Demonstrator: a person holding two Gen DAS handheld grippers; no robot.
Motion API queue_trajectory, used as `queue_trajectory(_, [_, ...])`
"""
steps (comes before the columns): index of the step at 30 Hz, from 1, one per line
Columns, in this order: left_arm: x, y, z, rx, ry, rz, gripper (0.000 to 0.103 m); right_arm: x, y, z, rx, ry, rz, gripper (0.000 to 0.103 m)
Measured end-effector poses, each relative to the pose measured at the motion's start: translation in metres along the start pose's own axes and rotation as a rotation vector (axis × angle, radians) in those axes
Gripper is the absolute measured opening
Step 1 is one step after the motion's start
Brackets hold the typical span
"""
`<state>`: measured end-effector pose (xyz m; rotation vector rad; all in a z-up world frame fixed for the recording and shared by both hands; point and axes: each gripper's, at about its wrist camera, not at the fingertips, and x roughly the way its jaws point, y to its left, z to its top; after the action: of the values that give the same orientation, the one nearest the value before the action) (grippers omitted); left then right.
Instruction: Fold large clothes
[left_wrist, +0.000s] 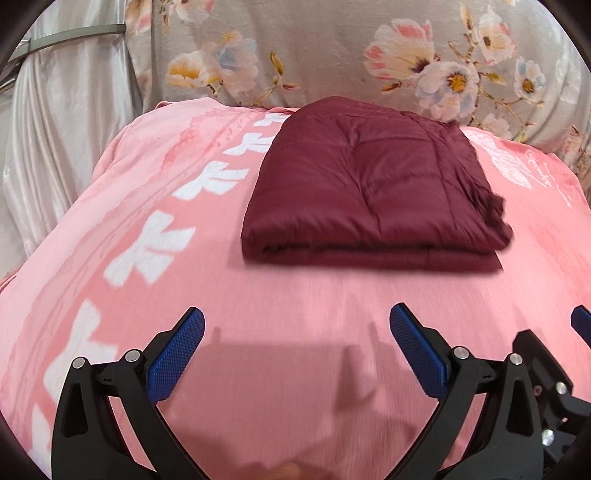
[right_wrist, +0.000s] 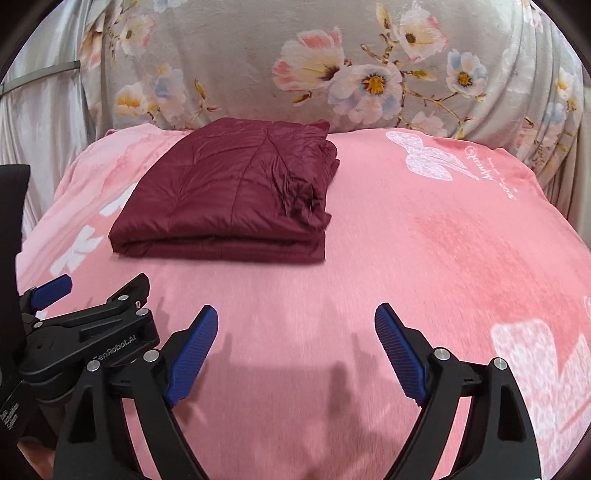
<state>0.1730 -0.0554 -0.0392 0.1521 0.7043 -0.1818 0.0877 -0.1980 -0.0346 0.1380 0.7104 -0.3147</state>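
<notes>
My left claw (left_wrist: 297, 325) stands wide, its two blue pads spread far apart with nothing between them but bare pink blanket (left_wrist: 295, 369). My right claw (right_wrist: 295, 325) is just as wide and just as empty; its pads frame a stretch of the same blanket, and its shadow falls on the cloth right under it.

The folded maroon jacket (left_wrist: 369, 192) is my landmark. It lies flat on the blanket as a thick, squarish bundle, quilted seams showing on top, its stacked layers facing me along the near edge. The side of the jacket toward my right claw is rumpled, with loose gathered cloth, while the opposite side is a smooth rounded fold. Both claws sit on the near side of the jacket, apart from it, touching neither it nor the blanket as far as I can tell.

Beyond the jacket, at its far edge, rises a grey cloth printed with large flowers (left_wrist: 424, 62). To the jacket's left runs a row of white marks on the blanket (left_wrist: 147, 254), and further left hangs a pale, shiny curtain (left_wrist: 55, 147). To the jacket's right, from my right claw's view, a white butterfly print (right_wrist: 424, 158) lies on the blanket. My left claw shows at the left edge of that view, nearer me than the jacket.
</notes>
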Motion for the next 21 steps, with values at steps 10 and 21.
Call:
queue_trajectory(10, [-0.032,0.012,-0.034,-0.026,0.009,0.039,0.098,-0.017,0.002,-0.031,0.023,0.043,-0.053,0.086])
queue_trajectory(21, [-0.031,0.002,-0.039,0.024,0.023,0.069,0.098,-0.007,-0.008,-0.036,0.071,0.095,-0.03,0.086])
